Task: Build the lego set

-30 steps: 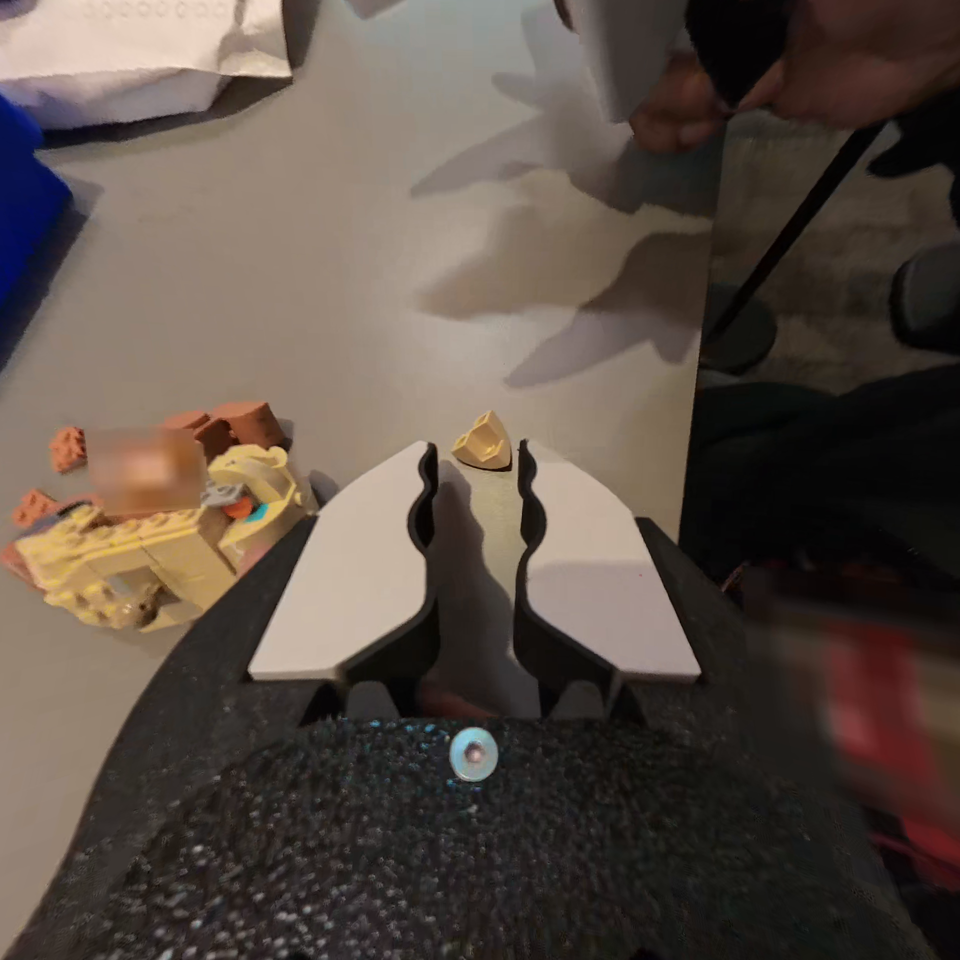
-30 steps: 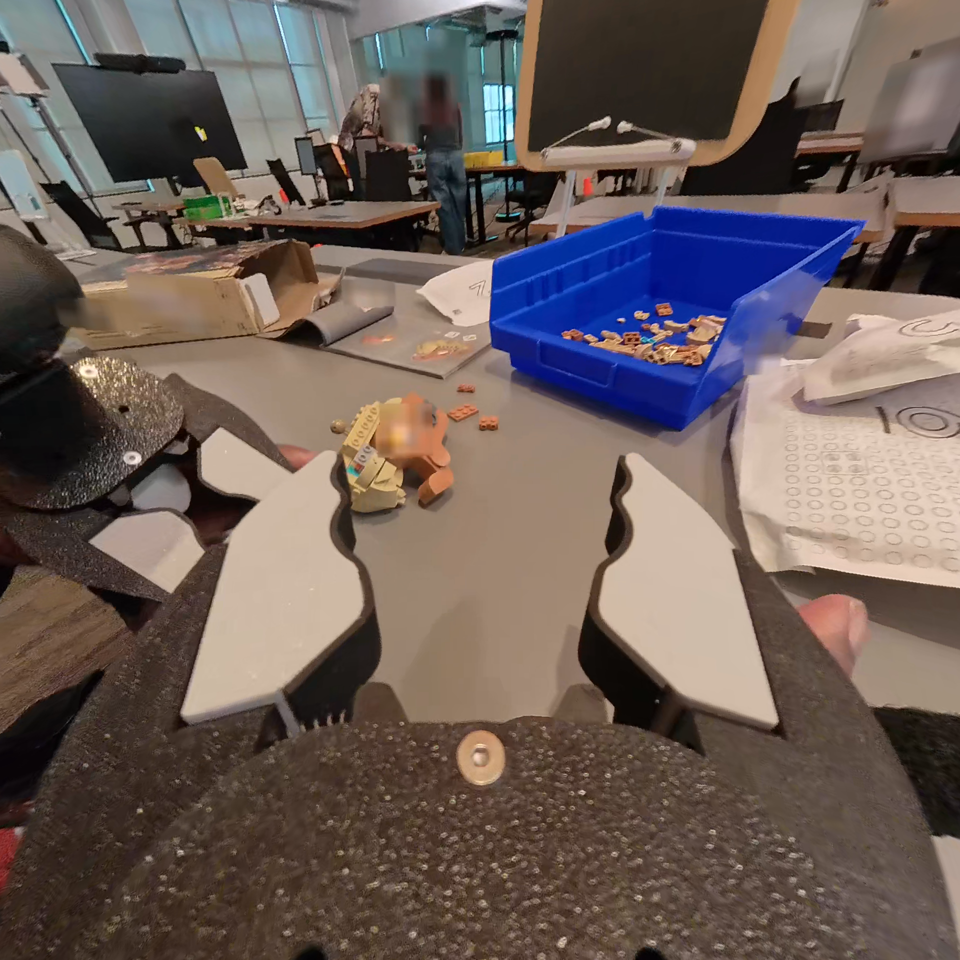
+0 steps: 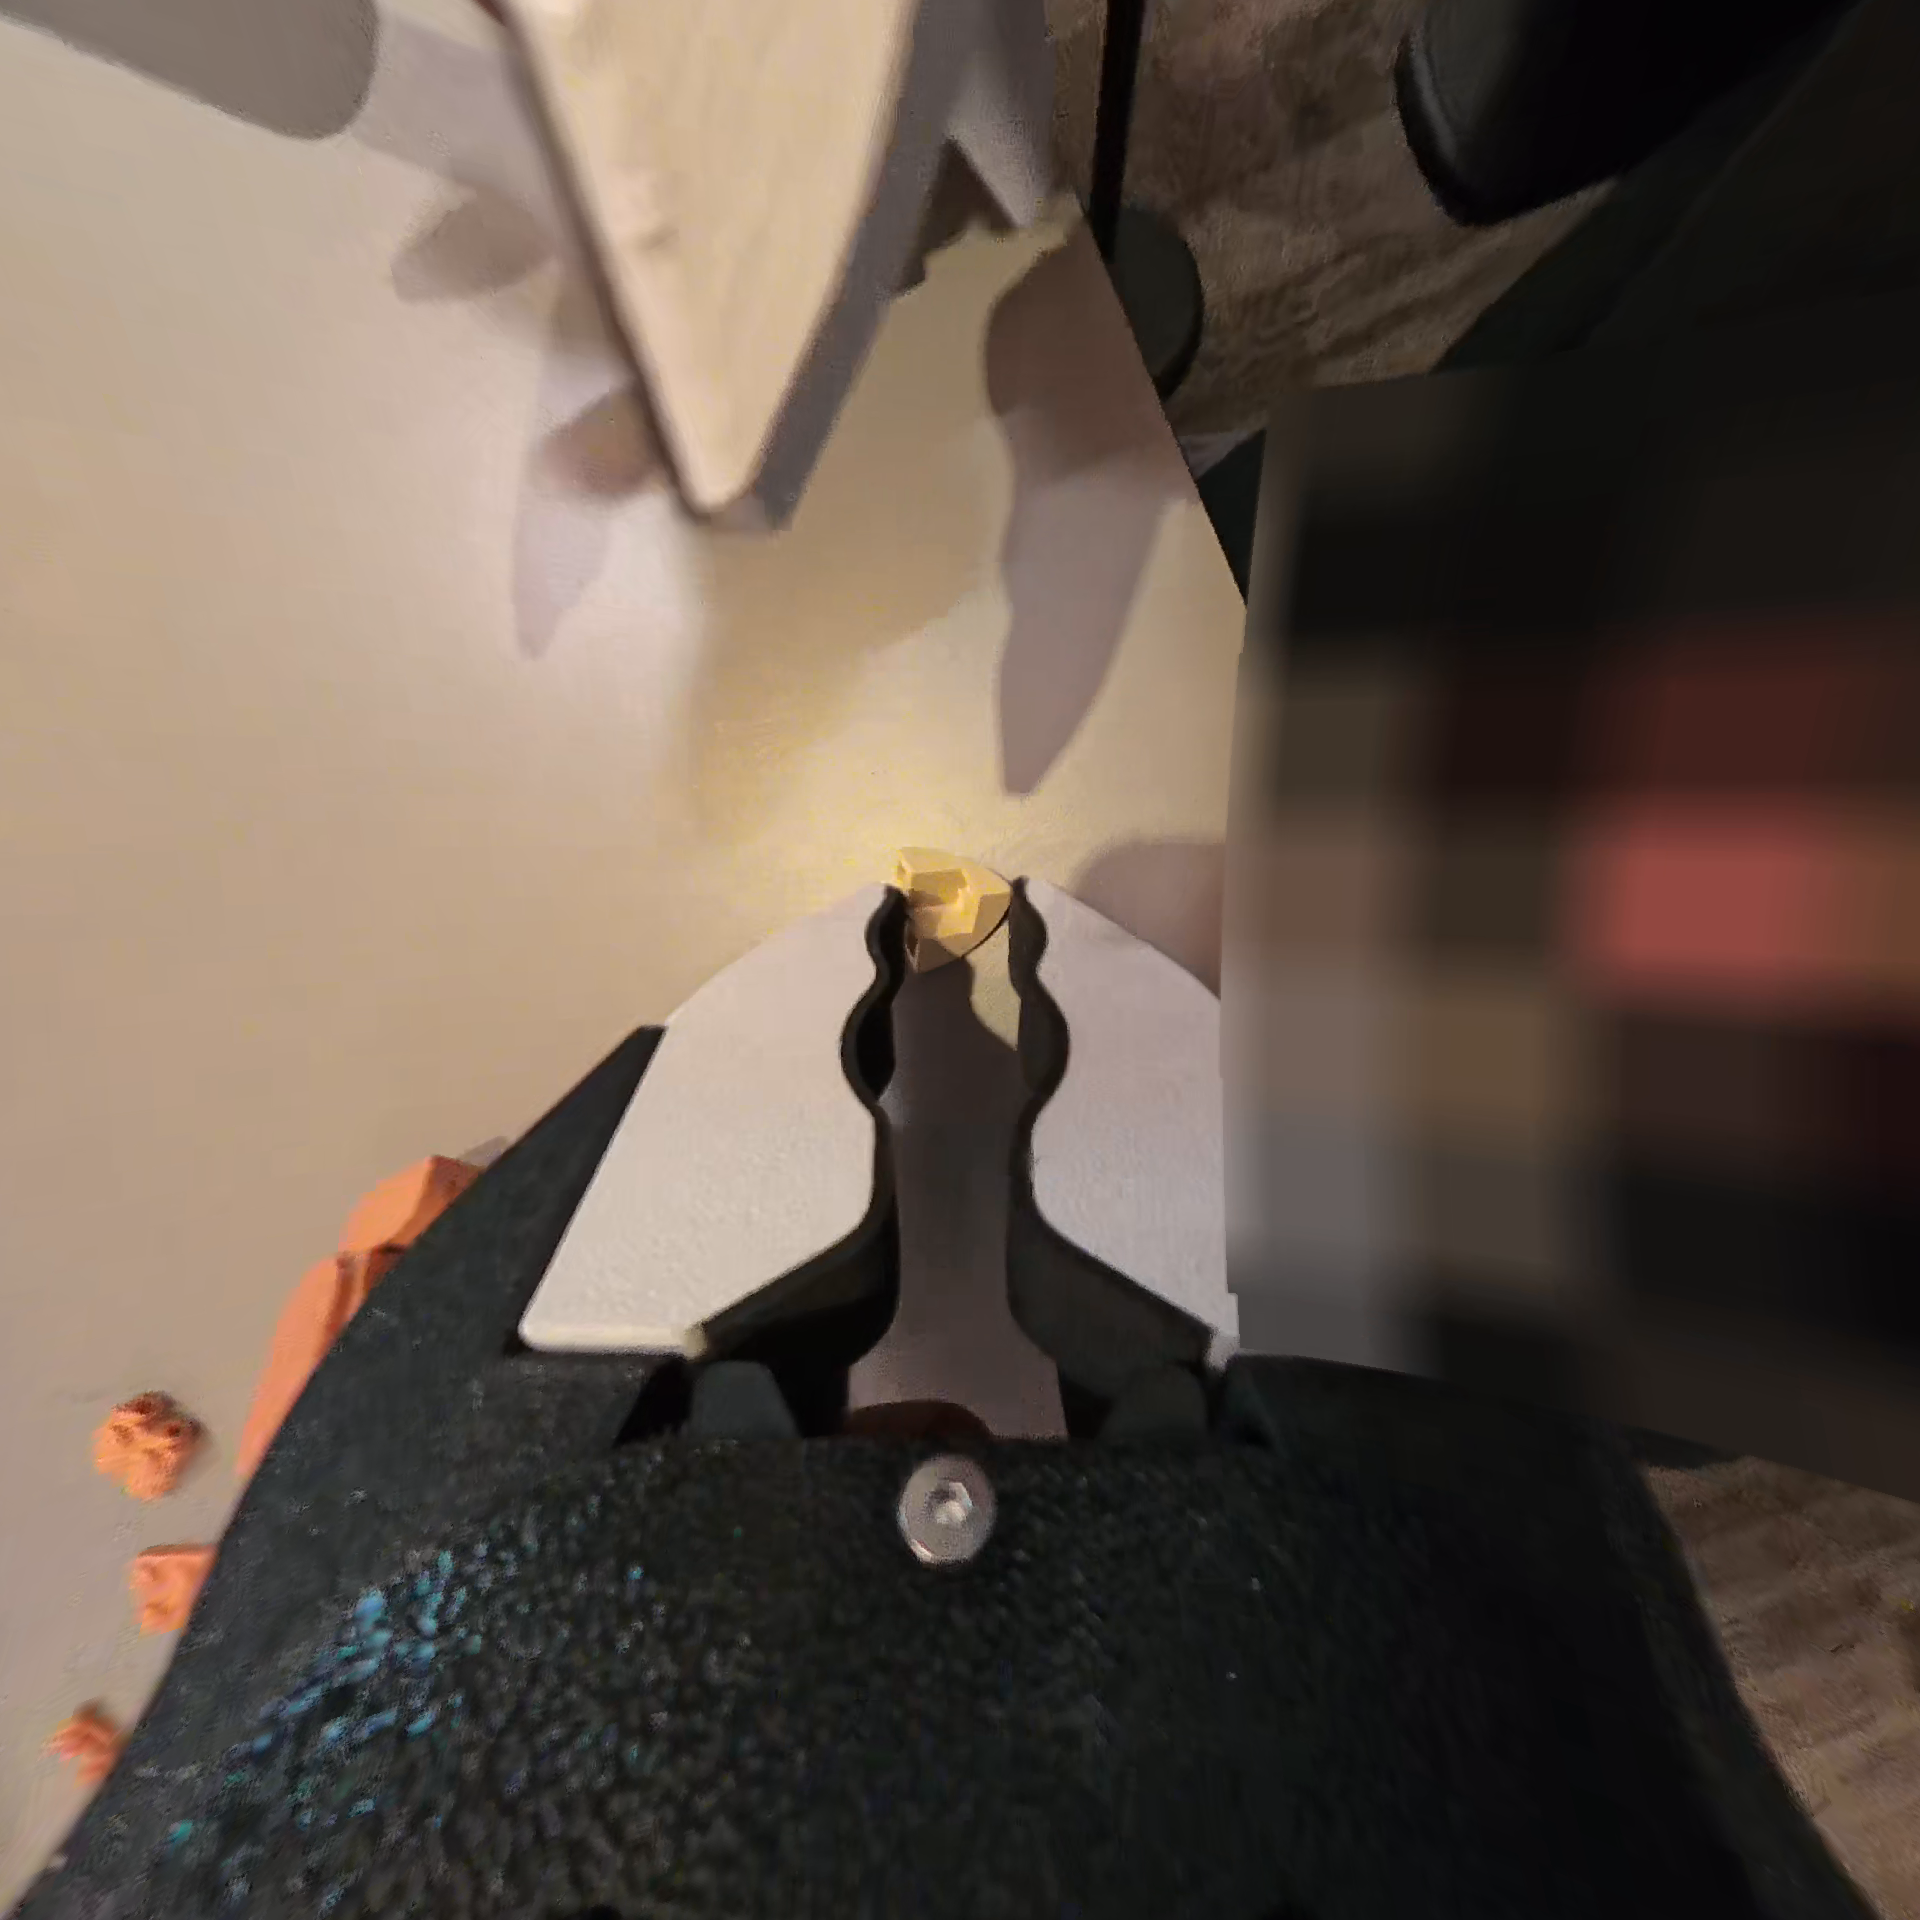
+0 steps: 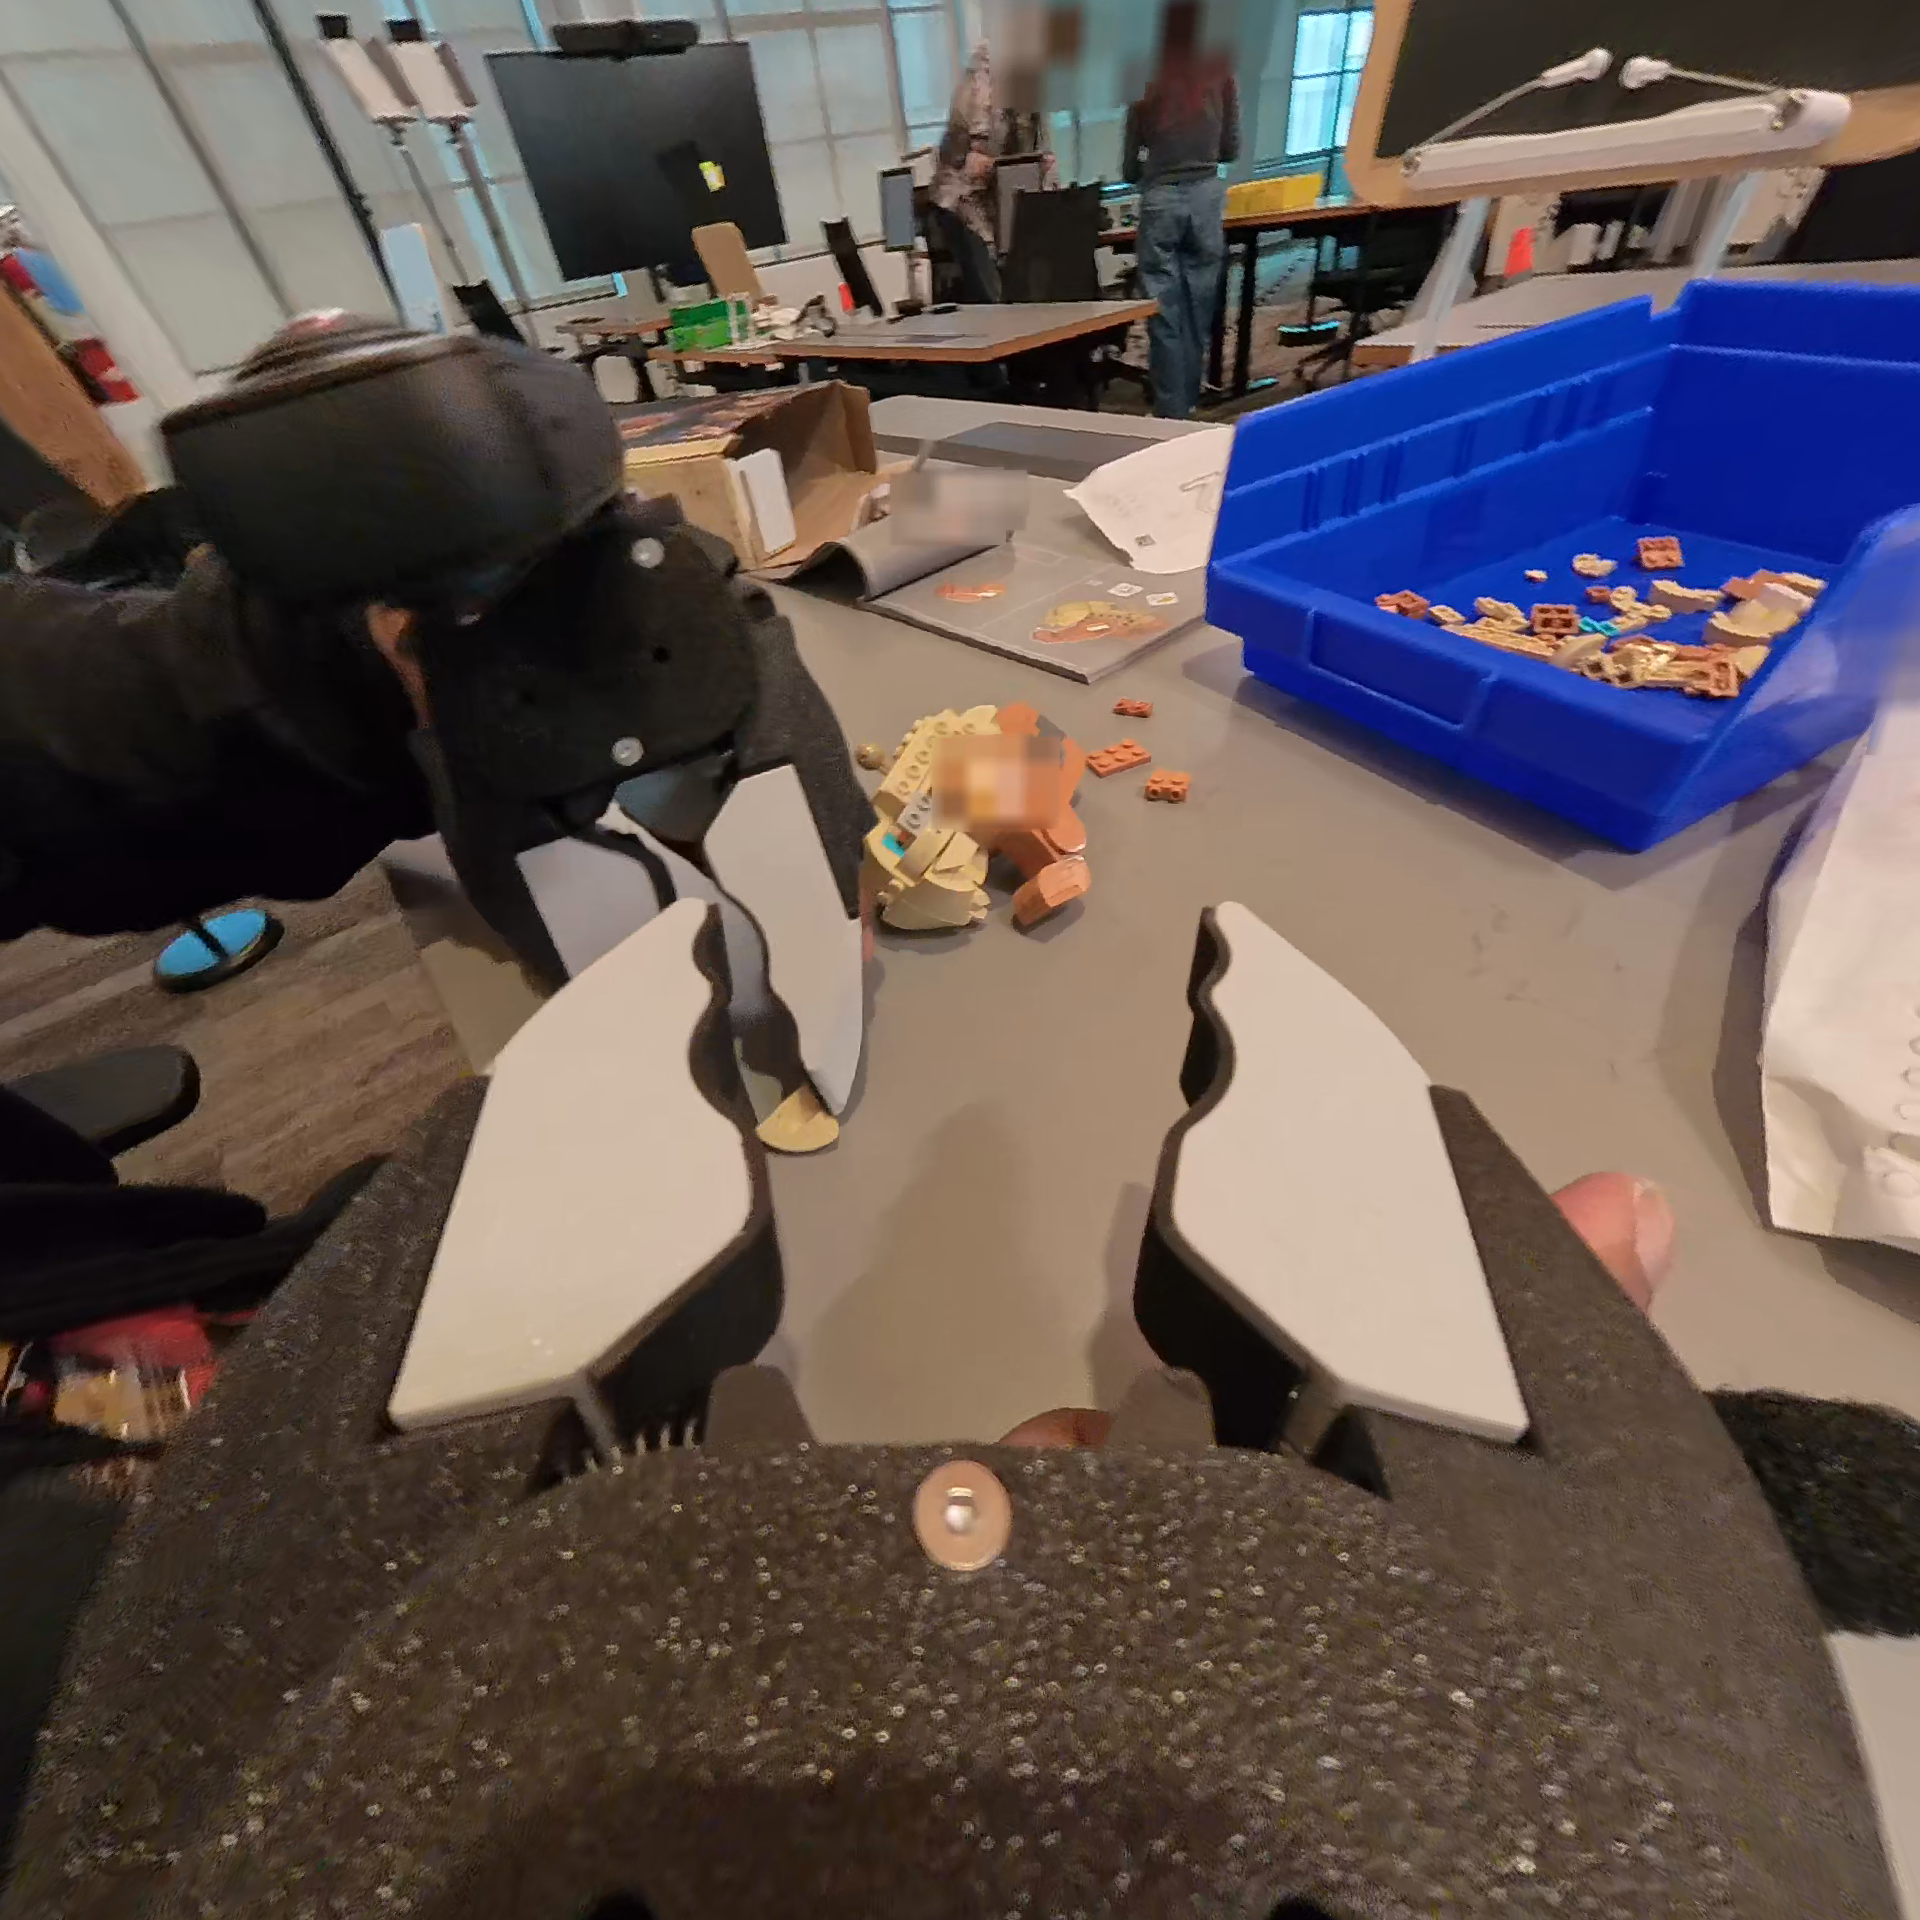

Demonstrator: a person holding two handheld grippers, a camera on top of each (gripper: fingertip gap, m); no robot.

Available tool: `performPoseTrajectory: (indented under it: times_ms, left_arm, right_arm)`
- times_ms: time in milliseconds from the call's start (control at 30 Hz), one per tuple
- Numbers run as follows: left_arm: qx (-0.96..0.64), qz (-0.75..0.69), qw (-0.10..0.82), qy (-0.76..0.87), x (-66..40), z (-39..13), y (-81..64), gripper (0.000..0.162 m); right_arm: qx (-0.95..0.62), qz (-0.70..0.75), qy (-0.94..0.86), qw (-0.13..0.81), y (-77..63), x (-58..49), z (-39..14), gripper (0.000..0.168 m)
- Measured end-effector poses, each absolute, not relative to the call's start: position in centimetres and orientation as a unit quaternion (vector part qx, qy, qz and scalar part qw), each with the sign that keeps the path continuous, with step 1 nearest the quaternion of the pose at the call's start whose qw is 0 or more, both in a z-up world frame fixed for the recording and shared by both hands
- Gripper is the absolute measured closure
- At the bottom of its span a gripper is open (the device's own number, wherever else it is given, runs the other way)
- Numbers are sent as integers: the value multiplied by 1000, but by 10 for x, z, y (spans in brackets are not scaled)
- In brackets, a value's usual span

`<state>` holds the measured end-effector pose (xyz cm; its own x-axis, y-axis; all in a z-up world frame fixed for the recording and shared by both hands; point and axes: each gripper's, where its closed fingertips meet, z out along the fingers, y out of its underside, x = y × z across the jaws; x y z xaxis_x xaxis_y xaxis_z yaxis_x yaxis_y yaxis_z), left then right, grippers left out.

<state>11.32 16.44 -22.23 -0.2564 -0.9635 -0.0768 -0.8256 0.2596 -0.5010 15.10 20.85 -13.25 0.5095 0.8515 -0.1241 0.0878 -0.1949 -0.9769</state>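
My left gripper points down at the grey table, near its left edge. Its jaws are closed on a small tan wedge-shaped lego piece, which rests on the table. The right wrist view shows this piece under the left gripper's fingers. My right gripper is open and empty, hovering over the table just right of the left one. One of its fingers shows at the top of the left wrist view. The partly built tan and orange model lies beyond both grippers.
A blue bin of loose pieces stands at the back right. Small orange bricks lie by the model and show in the left wrist view. An open manual, a cardboard box and white paper bags are around. The gap from one gripper's tips to the other's is roughly 10 cm.
My left gripper moved forward and down, and its jaws narrowed onto the tan piece that lay just ahead of them. My right gripper came closer to it.
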Motion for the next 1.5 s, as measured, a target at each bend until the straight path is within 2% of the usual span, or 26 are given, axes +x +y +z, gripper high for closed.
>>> performPoseTrajectory:
  times_ms: [133,267,367,467,700,967,1267,1367,1500]
  left_arm:
    - [-651,-243,180,696,116,-219,161,143]
    - [-696,-395,168,576,123,-192,155,143]
    - [-702,-507,143,479,125,-168,158,144]
    - [-701,-561,110,427,122,-158,158,144]
    - [-689,-603,58,397,122,-155,147,144]
    - [-689,-613,43,384,123,-157,146,144]
    - [-645,-680,75,340,124,-135,152,143]
    - [-616,-700,129,338,120,-118,157,144]
    - [-600,-657,239,389,119,-110,160,144]
  right_arm:
    - [-652,308,-443,532,191,153,-140,95]
    - [-586,250,-564,526,162,148,-149,108]
    - [-543,261,-596,530,146,135,-146,117]
    - [-530,244,-611,535,146,126,-147,124]
    - [-522,215,-632,531,148,112,-158,136]
    - [-540,202,-615,539,157,107,-161,156]
    - [-580,359,-509,525,163,113,-137,158]
    - [-579,451,-443,515,166,120,-120,158]
    - [-541,567,-382,491,162,127,-98,158]
